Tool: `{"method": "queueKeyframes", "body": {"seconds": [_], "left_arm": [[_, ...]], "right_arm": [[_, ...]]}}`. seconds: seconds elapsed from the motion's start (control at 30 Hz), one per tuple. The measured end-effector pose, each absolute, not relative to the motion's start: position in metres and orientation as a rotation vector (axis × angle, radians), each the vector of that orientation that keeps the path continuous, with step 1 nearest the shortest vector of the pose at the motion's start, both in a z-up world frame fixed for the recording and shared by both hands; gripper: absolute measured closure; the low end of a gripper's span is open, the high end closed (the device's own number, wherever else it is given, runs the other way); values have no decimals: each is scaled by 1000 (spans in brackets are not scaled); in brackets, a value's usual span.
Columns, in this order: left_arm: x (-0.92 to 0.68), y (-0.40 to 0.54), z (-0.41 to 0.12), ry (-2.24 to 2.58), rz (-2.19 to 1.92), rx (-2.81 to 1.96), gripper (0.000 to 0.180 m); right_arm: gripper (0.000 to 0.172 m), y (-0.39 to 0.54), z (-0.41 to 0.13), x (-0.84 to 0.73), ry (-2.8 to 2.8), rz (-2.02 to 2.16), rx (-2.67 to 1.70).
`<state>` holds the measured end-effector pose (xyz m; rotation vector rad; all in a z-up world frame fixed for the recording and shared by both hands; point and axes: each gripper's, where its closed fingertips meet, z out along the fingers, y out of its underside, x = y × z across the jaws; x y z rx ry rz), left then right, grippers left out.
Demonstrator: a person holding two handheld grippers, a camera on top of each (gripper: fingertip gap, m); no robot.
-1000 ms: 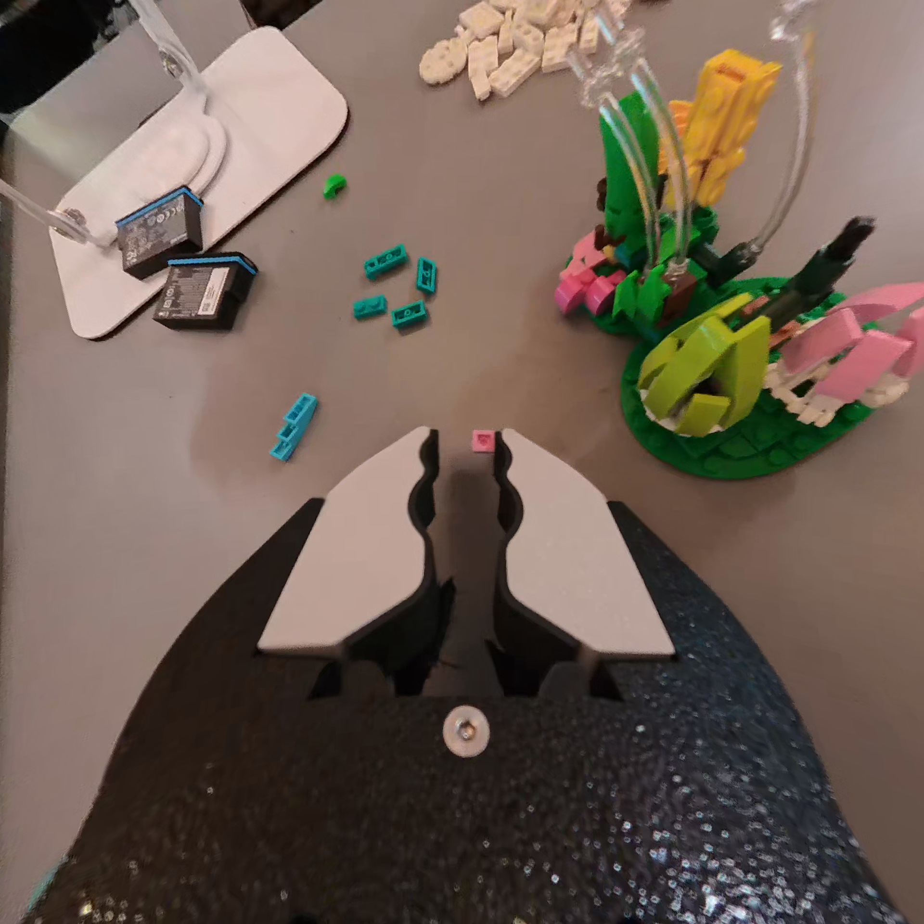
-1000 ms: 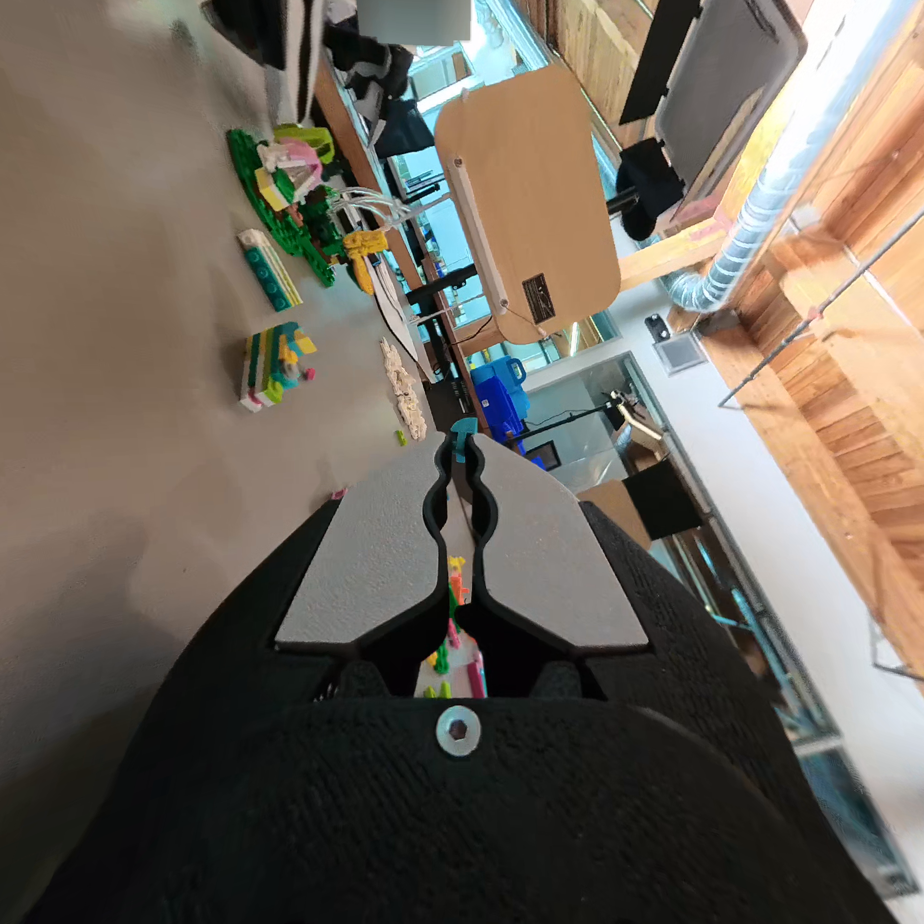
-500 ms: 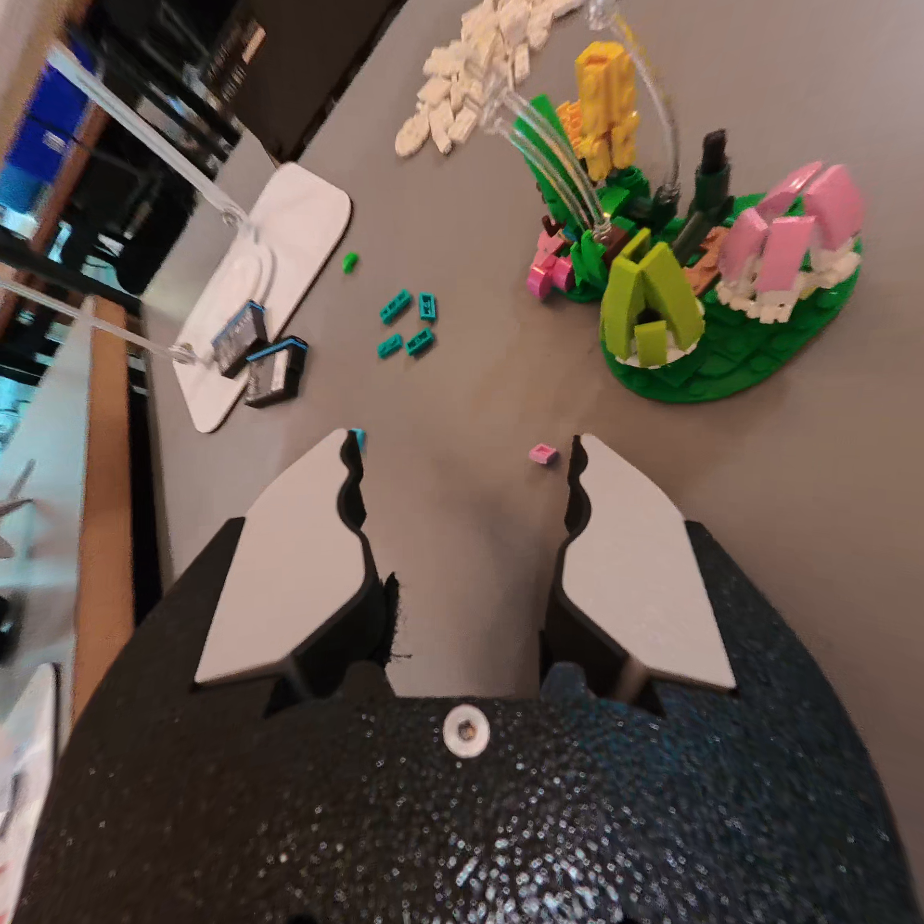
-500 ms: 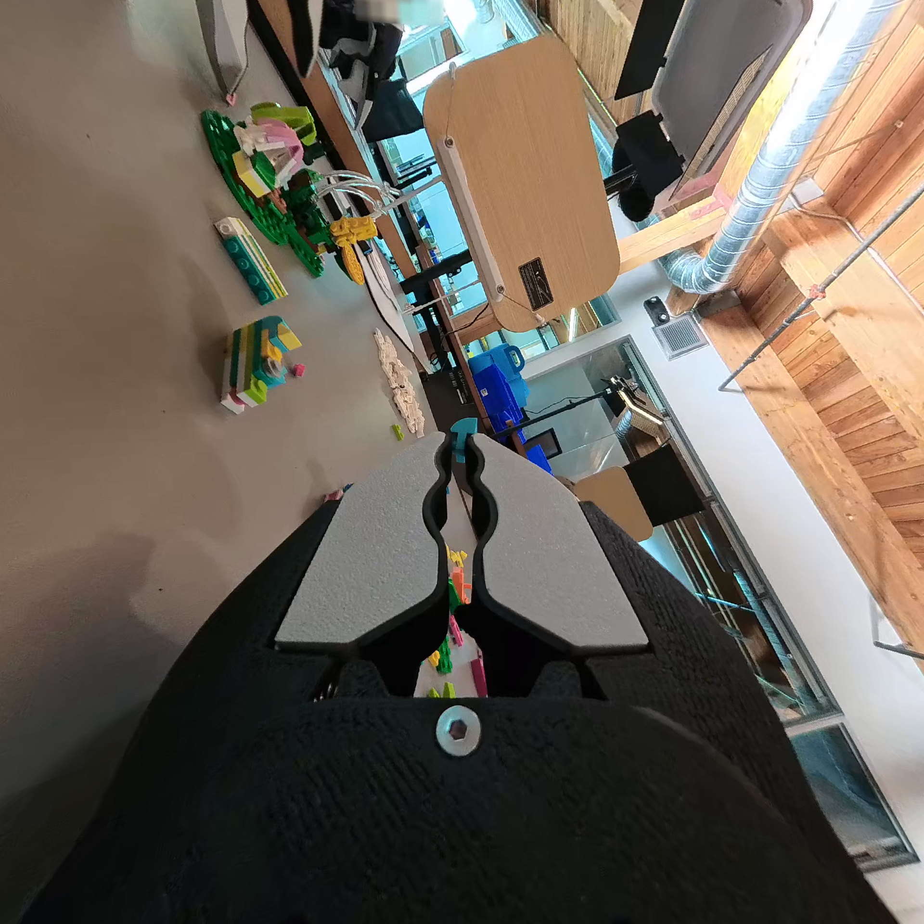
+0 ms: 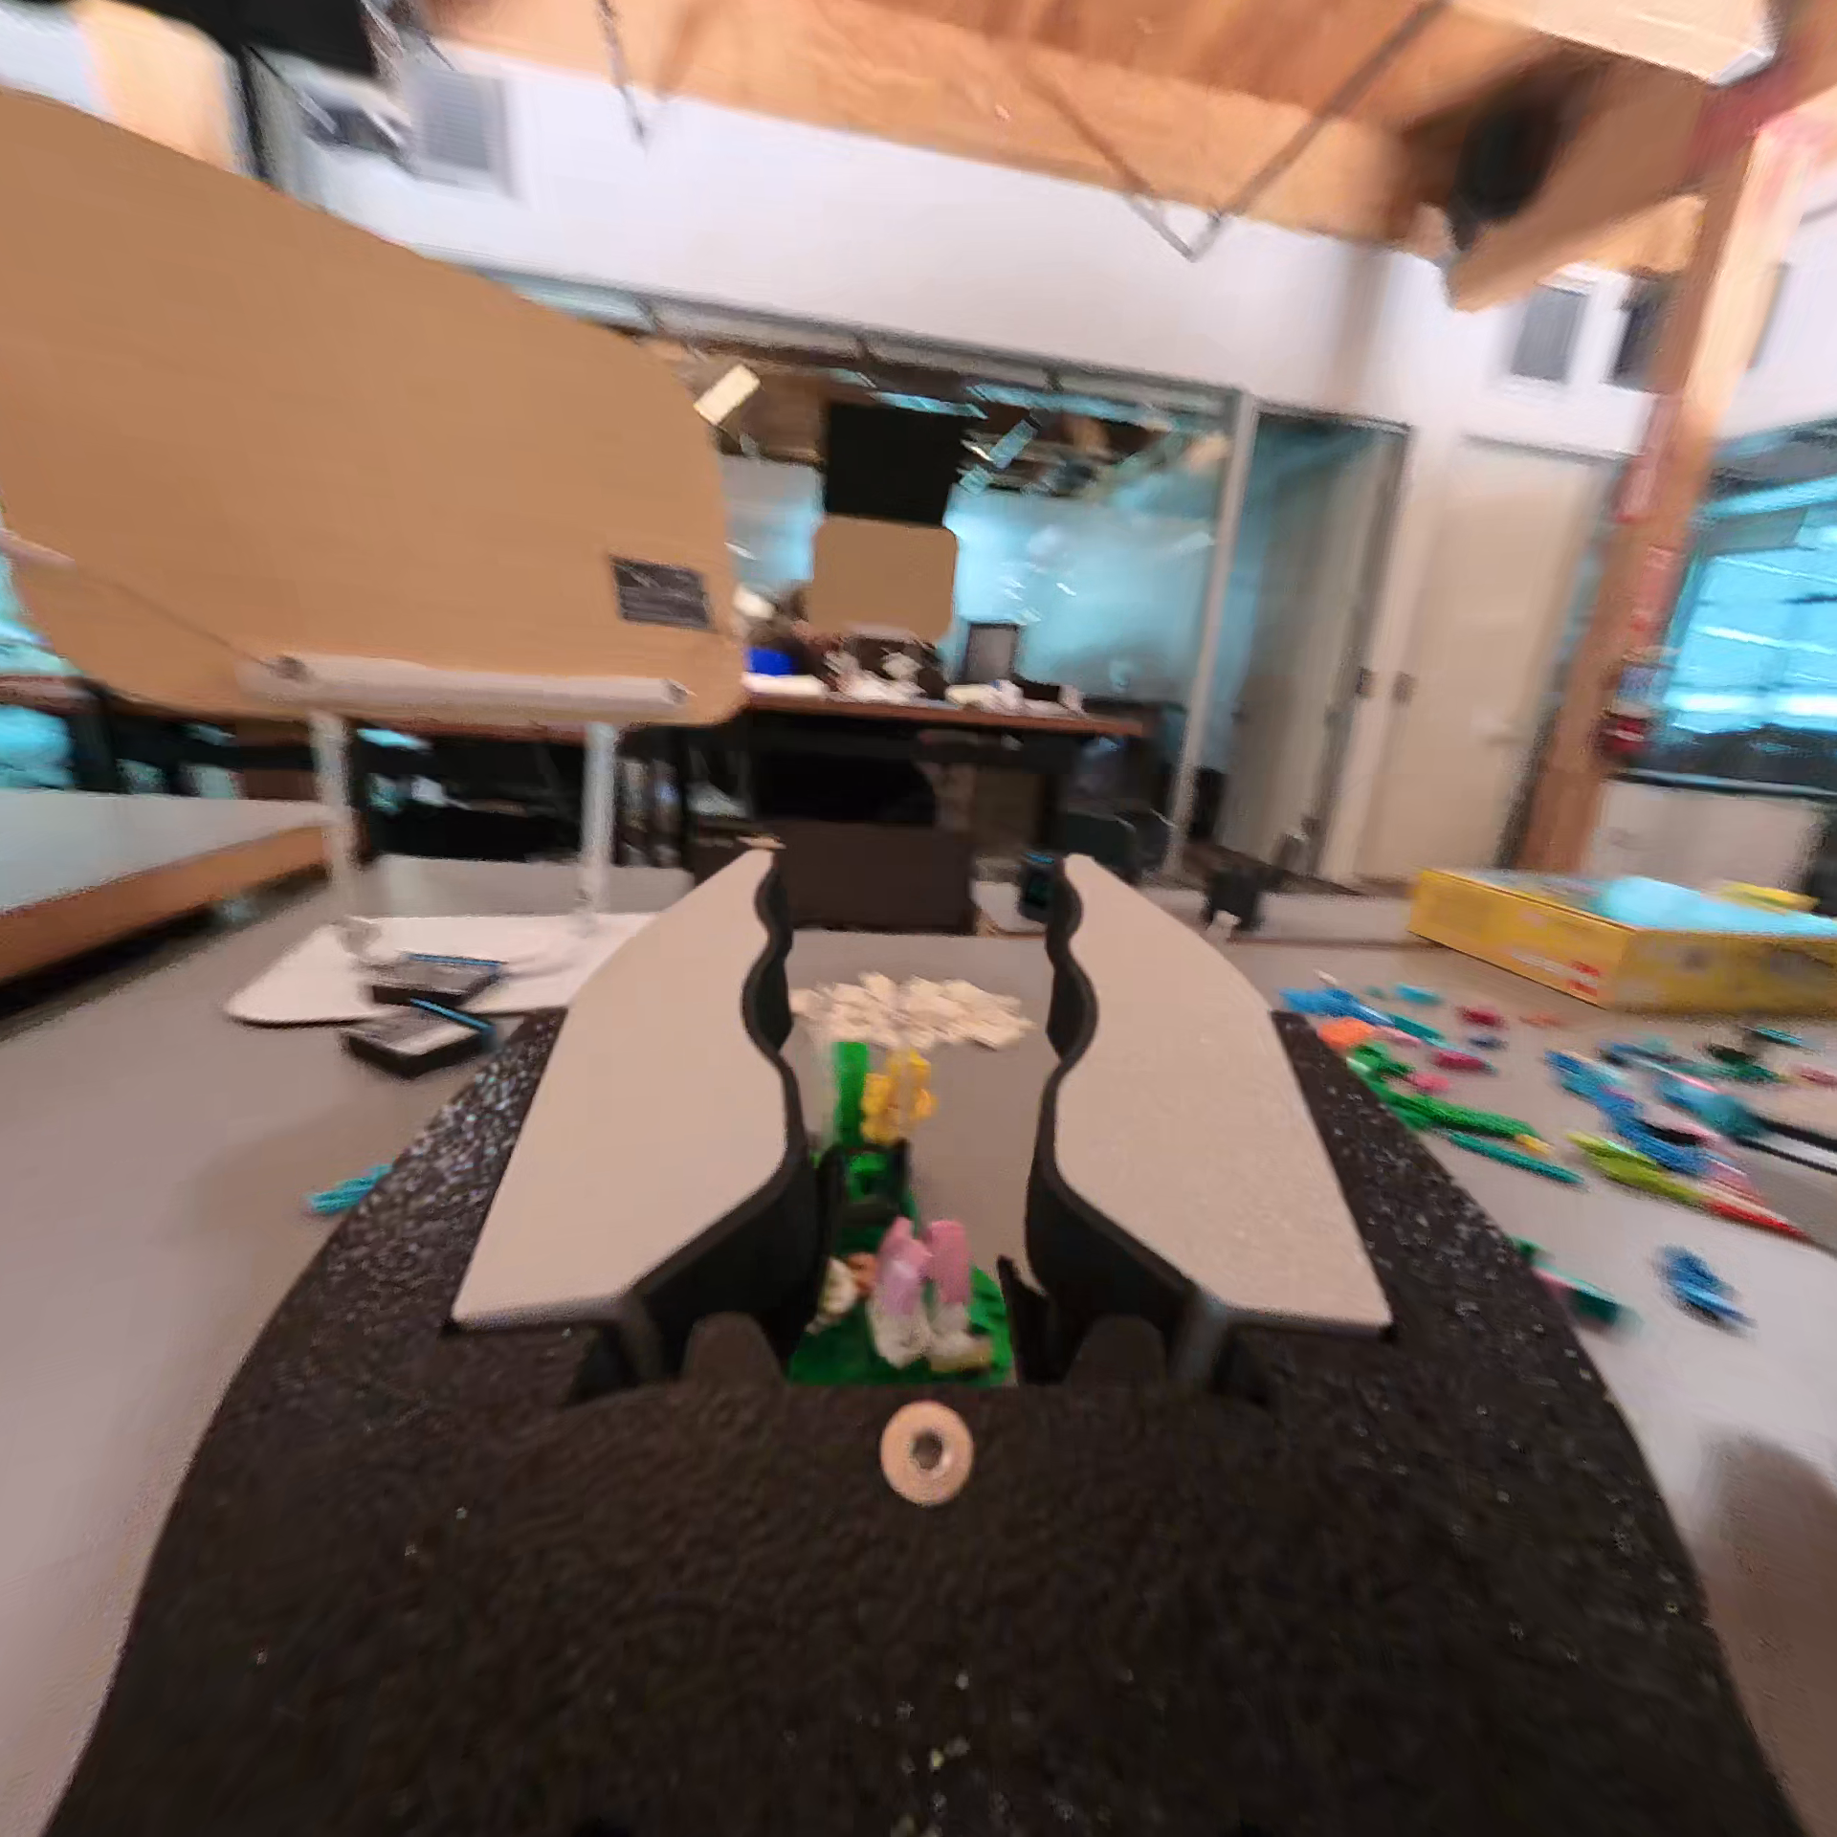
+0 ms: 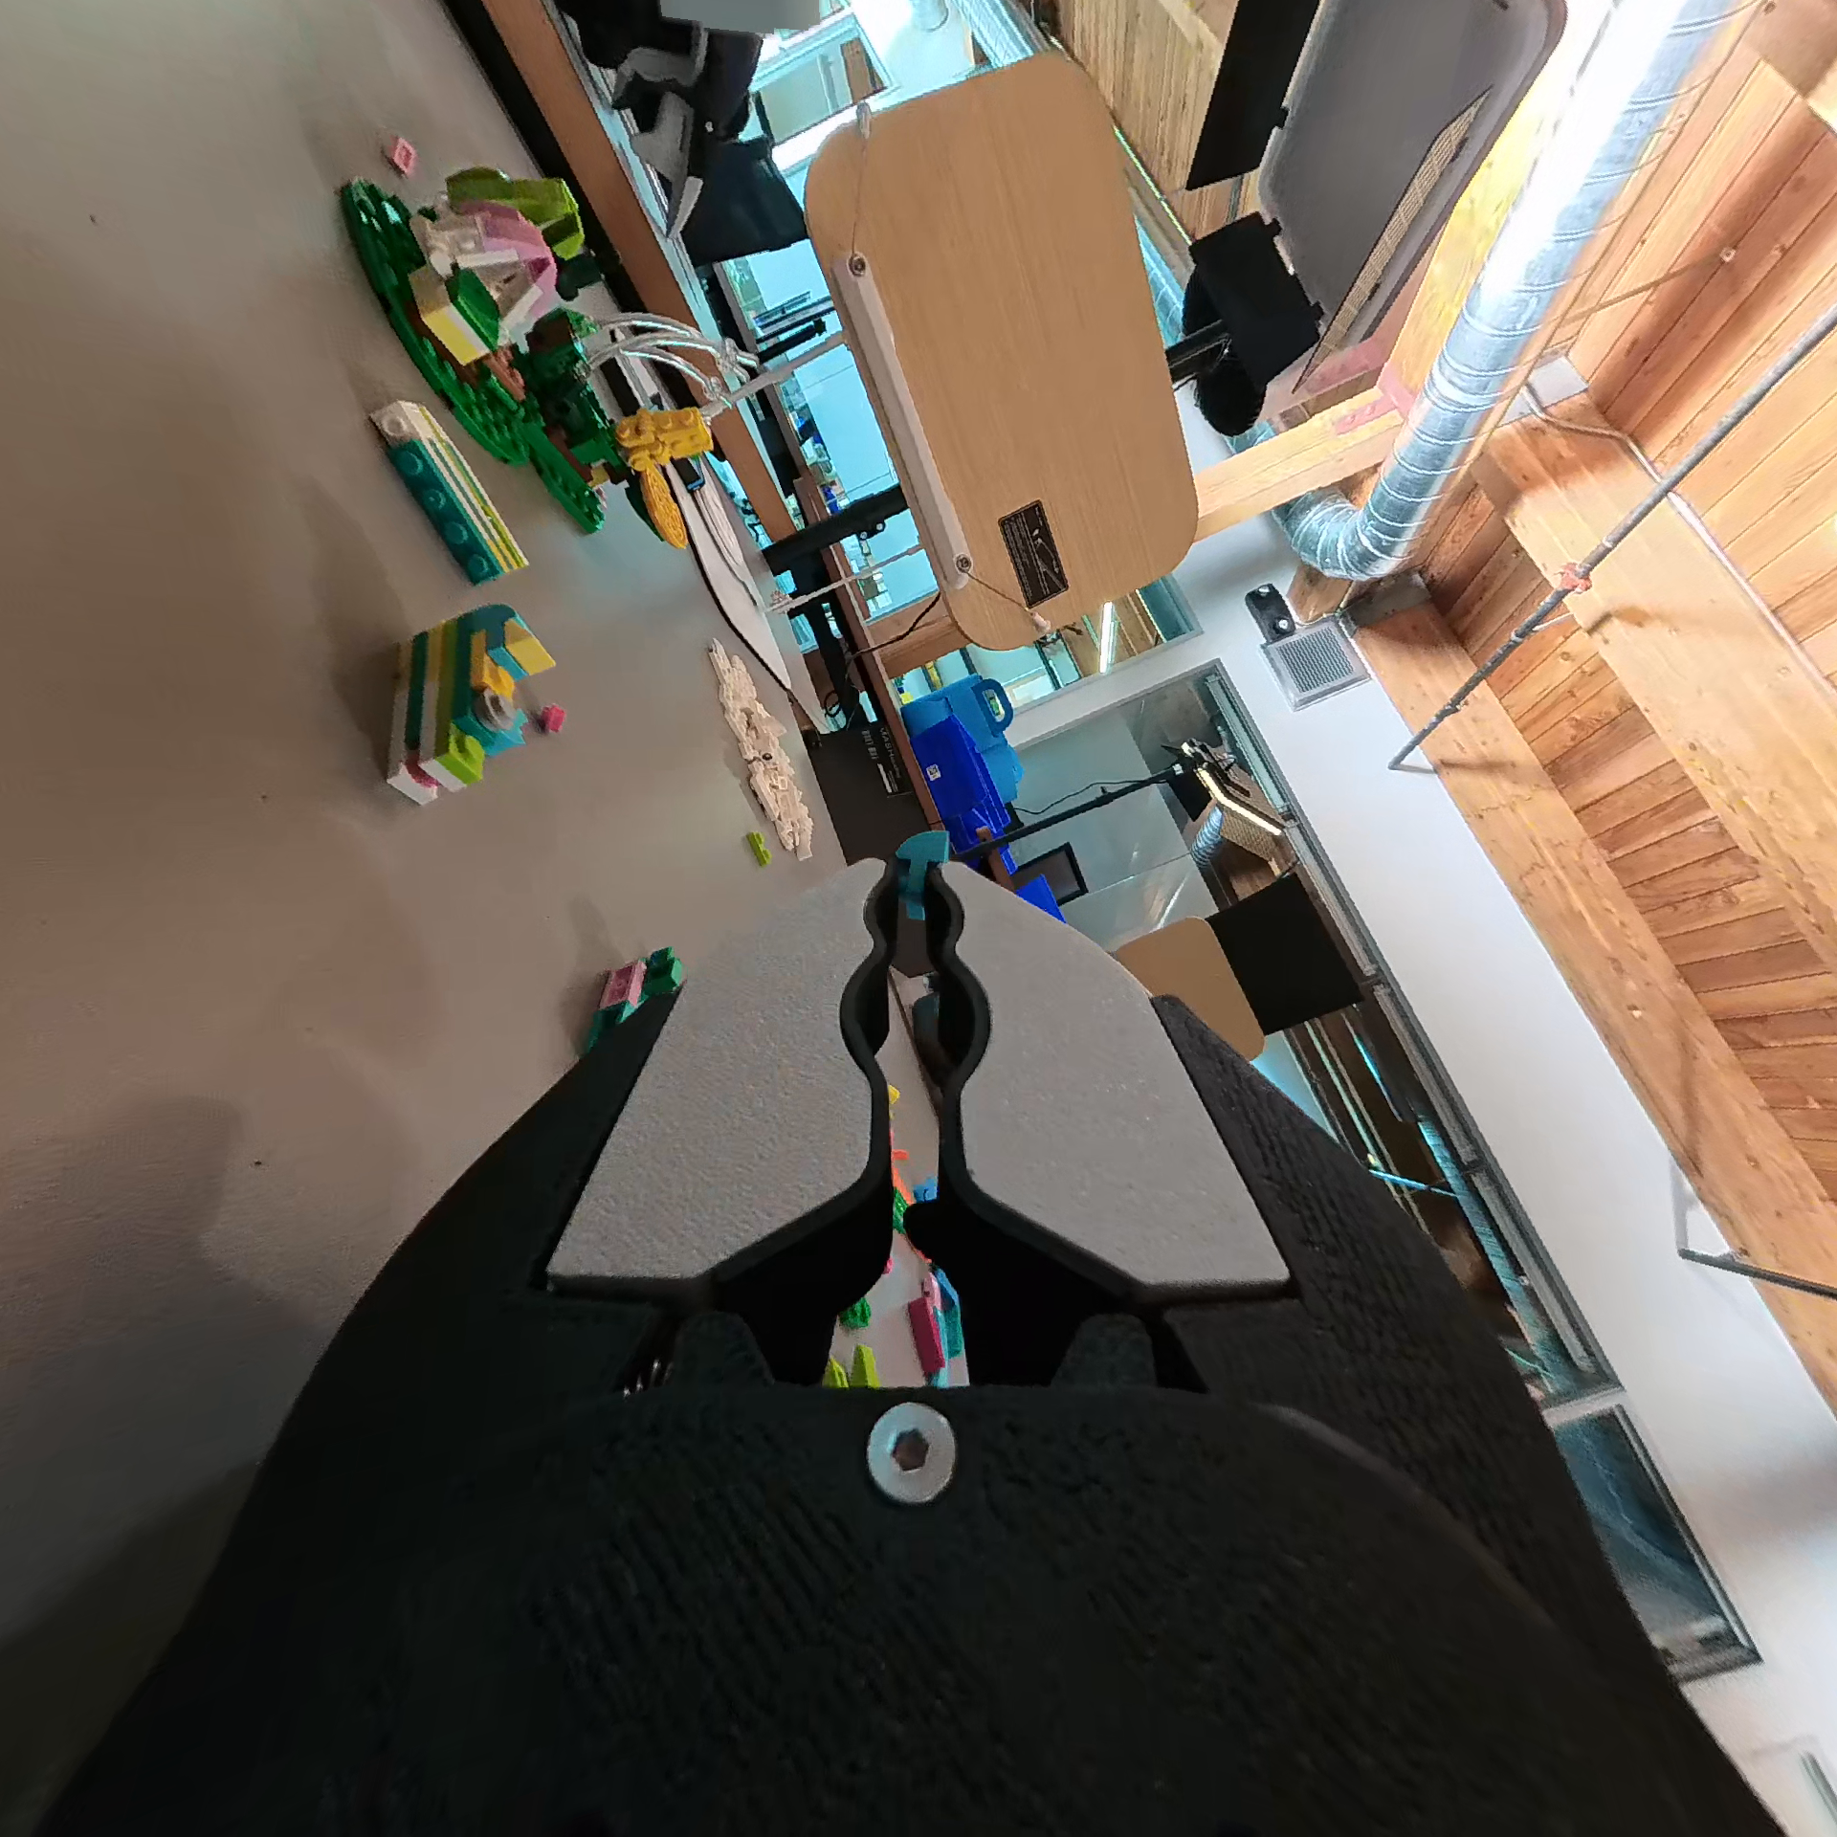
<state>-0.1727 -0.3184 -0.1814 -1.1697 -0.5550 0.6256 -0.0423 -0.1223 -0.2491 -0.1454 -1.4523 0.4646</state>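
The right hand-held gripper is clamped together on a small teal brick piece, a flat-headed part with a narrow stem. Both fingertips press against the stem, and the head protrudes past the tips. It is held above the grey desk, tilted sideways.

The left hand-held gripper stands apart with nothing between its fingers. It is raised over the desk, and this view is blurred. Seen through the gap, a green-based brick flower model with pink petals sits at 6 o'clock of a heap of white bricks.

At 3 o'clock of the left gripper lie scattered loose bricks and a yellow box. At 9 o'clock, two black battery packs rest by a white stand base.
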Motion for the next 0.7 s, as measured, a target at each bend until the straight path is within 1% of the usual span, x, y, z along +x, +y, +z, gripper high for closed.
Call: {"method": "queueKeyframes", "body": {"seconds": [0.07,0.23,0.33,0.4,0.5,0.57,0.7], "left_arm": [[-187,-338,-179,-628,784,-1093,141],[-222,-372,-180,-746,976,-993,149],[-227,-388,-179,-774,976,-951,158],[-226,-393,-179,-746,963,-943,172],[-228,-405,-182,-773,939,-918,173],[-229,-414,-180,-774,950,-901,175],[-235,-447,-177,-801,1018,-860,180]], "right_arm": [[169,-122,-250,-42,-1455,460,-143],[169,-120,-251,-44,-1464,437,-142],[169,-134,-224,-50,-1451,651,-200],[169,-167,-197,-71,-1542,801,-146],[168,-221,-179,-131,-1841,834,-25],[168,-264,-169,-170,-1977,942,103],[168,-335,-195,-232,-2478,1015,334]]}}
